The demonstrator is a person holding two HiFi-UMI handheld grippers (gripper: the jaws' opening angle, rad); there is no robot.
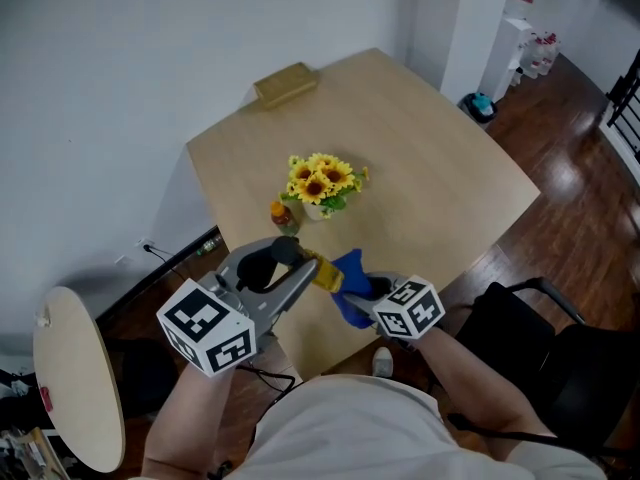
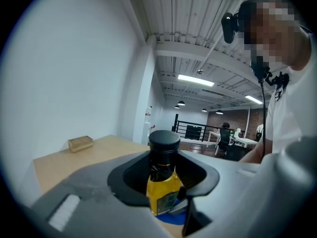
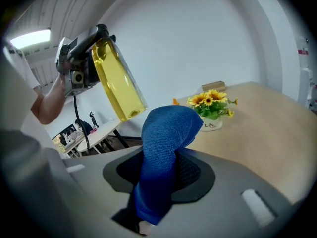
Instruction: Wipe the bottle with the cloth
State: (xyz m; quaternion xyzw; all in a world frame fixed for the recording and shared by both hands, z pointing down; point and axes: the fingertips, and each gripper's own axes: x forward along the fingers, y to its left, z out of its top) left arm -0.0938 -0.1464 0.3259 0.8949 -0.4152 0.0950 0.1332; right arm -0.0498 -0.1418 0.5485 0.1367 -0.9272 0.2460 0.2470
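Wooden table, bottle beside cloth

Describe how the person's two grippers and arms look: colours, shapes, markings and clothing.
The left gripper and right gripper are alike: smooth grey shells with a black padded hollow around the jaws. Each carries a white cube printed with black square markers: left cube, right cube. The person wears a pale short-sleeved shirt; the forearms are uncovered.

bottle: clear, yellow liquid, black cap. cloth: solid blue, fine knit texture. cubes: white with black square markers. table: light wood. on table: flowers yellow, green leaves, white pot; tan box.
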